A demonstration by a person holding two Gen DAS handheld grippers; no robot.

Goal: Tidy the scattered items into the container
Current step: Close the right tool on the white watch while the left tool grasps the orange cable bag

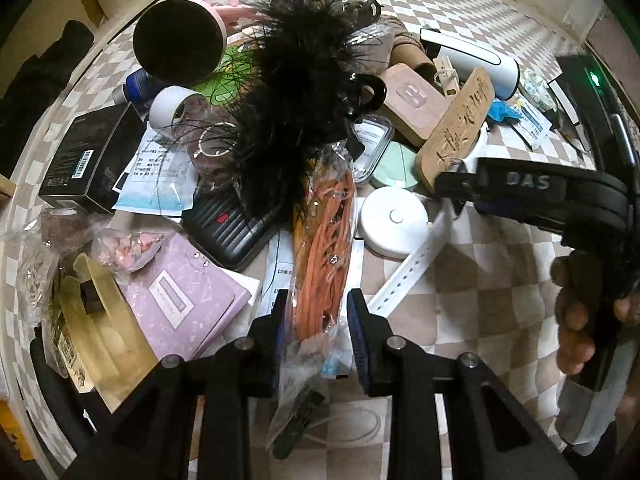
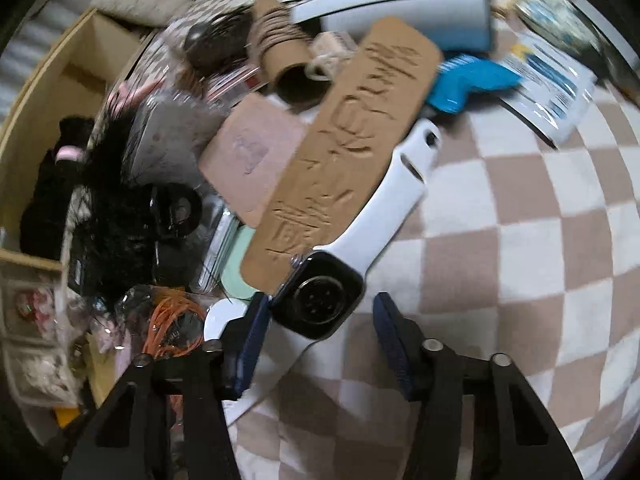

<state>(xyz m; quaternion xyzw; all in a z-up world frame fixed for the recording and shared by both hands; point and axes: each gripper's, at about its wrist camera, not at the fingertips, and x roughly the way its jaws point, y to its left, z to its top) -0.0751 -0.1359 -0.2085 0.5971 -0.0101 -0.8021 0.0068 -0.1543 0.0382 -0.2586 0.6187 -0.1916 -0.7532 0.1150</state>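
Note:
My left gripper [image 1: 318, 312] is shut on a clear bag of orange cord [image 1: 324, 232], which lies over the pile on the checked cloth [image 1: 480, 280]. A white-strapped smartwatch [image 2: 320, 304] lies face down beside a carved wooden plaque [image 2: 340, 140]. My right gripper [image 2: 318, 320] stands open around the watch body: the left pad touches it and the right pad stands clear. In the left wrist view the right gripper [image 1: 456, 182] hangs over the white strap [image 1: 404, 276], with a person's hand [image 1: 576, 320] behind it. A cardboard box [image 2: 44, 120] stands at the far left.
The pile holds black feathers [image 1: 288, 92], a black ribbed case [image 1: 228, 228], a white round puck [image 1: 394, 220], a lilac booklet [image 1: 184, 296], a black carton [image 1: 88, 156], a white bottle-like device [image 2: 400, 8], a blue piece [image 2: 464, 80] and a twine spool [image 2: 288, 52].

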